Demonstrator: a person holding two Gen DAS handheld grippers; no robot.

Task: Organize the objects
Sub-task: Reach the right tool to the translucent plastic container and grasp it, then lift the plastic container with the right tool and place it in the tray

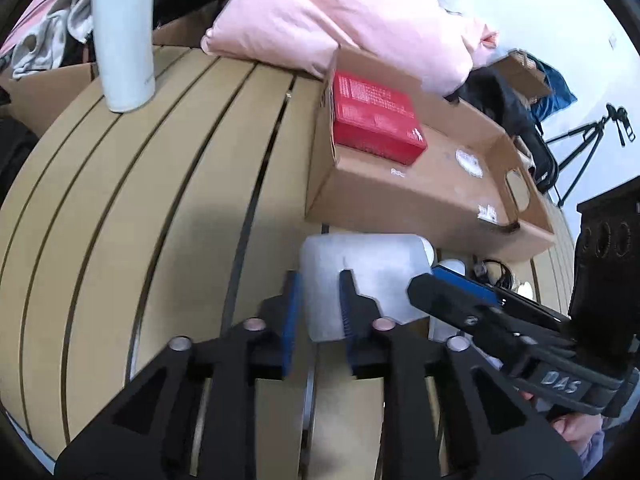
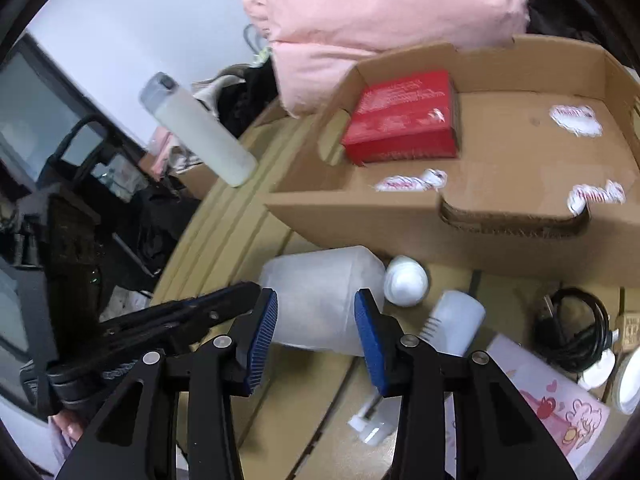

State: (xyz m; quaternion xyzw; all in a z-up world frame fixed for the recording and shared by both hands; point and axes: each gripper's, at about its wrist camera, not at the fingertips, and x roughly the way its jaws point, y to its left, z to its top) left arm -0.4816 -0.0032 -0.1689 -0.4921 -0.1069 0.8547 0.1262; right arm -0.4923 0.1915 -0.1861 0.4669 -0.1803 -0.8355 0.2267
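A translucent white plastic jug (image 1: 380, 264) (image 2: 320, 276) lies on its side on the slatted tan table (image 1: 160, 200), just in front of a shallow cardboard box (image 1: 400, 200) (image 2: 360, 216). My left gripper (image 1: 320, 280) is shut on the jug's left end, with plastic pinched between the blue pads. My right gripper (image 2: 317, 294) (image 1: 436, 276) stands open just short of the jug, which spreads wider than the gap between its pads. A red carton (image 1: 372, 116) (image 2: 404, 116) sits in the box's far corner.
A tall white bottle (image 1: 124, 40) (image 2: 200, 132) stands at the back left. A pink quilt (image 2: 380, 8) leans over the box. To the jug's right lie a white cap (image 2: 406, 282), a small clear cup (image 2: 456, 320), a black cable (image 2: 576, 328) and a pink printed packet (image 2: 552, 400).
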